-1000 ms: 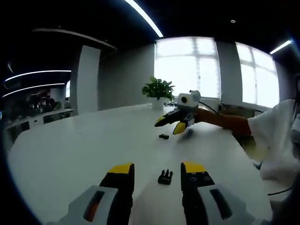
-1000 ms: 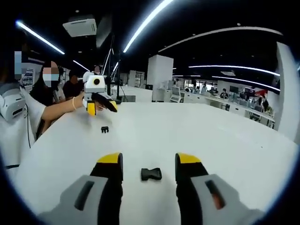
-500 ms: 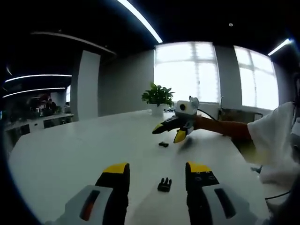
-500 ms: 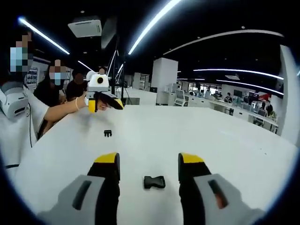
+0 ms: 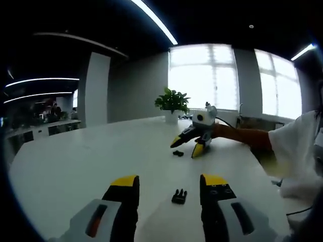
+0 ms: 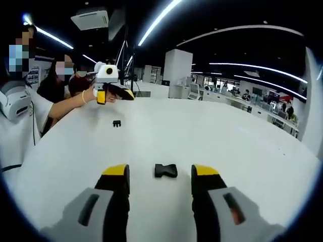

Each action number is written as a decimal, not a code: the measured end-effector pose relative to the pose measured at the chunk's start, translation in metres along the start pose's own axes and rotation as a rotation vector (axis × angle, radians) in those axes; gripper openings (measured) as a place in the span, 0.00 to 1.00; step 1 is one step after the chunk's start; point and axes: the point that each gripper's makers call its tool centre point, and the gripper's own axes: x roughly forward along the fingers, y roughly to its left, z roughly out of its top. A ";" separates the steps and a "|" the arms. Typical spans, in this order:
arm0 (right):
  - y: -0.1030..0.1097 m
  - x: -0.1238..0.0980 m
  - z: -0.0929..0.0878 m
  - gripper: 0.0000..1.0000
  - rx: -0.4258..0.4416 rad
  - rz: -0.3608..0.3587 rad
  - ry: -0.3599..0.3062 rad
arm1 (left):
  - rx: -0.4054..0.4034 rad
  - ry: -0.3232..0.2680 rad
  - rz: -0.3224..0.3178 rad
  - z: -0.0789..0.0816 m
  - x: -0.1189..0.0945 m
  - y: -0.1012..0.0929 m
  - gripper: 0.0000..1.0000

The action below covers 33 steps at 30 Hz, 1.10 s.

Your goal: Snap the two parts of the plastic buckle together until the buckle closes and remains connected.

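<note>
You're at a broad white desk [image 5: 75, 156] in a dim open office. Ahead of you, bright windows [image 5: 202, 75] backlight a potted plant [image 5: 172, 102]. Long ceiling light strips [image 6: 156, 22] run overhead, and a white pillar [image 6: 176, 73] stands beyond distant workstations [image 6: 257, 108].

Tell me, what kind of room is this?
Probably a big open-plan office: a long white table, rows of desks behind, strip ceiling lights, tall windows and a potted plant.
</note>
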 end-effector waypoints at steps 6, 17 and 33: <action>-0.002 -0.003 -0.002 0.44 -0.013 -0.008 0.010 | 0.000 -0.002 0.005 0.000 -0.001 0.002 0.49; -0.009 -0.006 -0.008 0.29 0.079 0.006 0.004 | -0.004 -0.011 0.004 0.002 -0.001 0.002 0.49; -0.015 -0.012 -0.014 0.23 0.098 0.023 0.007 | -0.007 -0.010 0.008 0.001 -0.001 0.002 0.48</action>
